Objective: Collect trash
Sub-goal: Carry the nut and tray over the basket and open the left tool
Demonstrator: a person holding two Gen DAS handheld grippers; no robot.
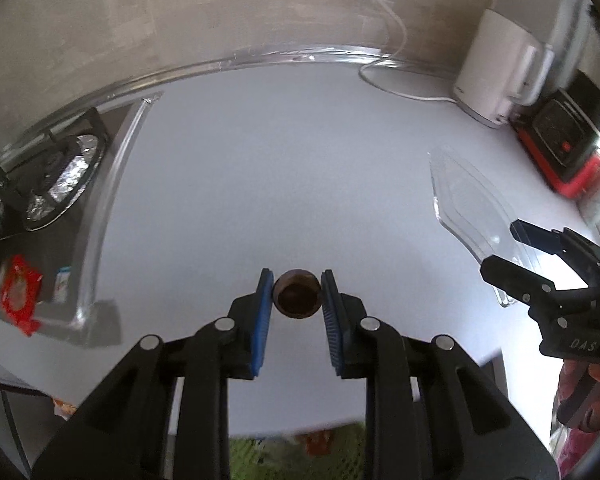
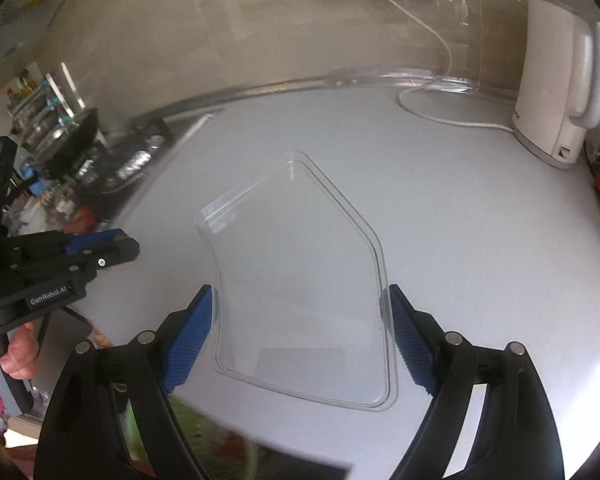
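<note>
the left gripper (image 1: 296,292) is clenched on a small brown cup-like piece (image 1: 297,294) lifted above the white counter (image 1: 284,168), while the right gripper (image 2: 300,336), spread wide, grasps a clear plastic tray (image 2: 300,280) by its side edges. judging by the task, both go to the bin next, so keep each squeeze steady and the flimsy tray level. the white kettle (image 2: 556,80), its cord (image 2: 428,112) and the stove (image 1: 60,176) sit well aside, blocking nothing.

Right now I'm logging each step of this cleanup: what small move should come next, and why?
Probably carry both pieces back toward the green bag at the near counter edge: the left gripper pinches a small brown cup, and the right gripper clasps a clear plastic lid.
</note>
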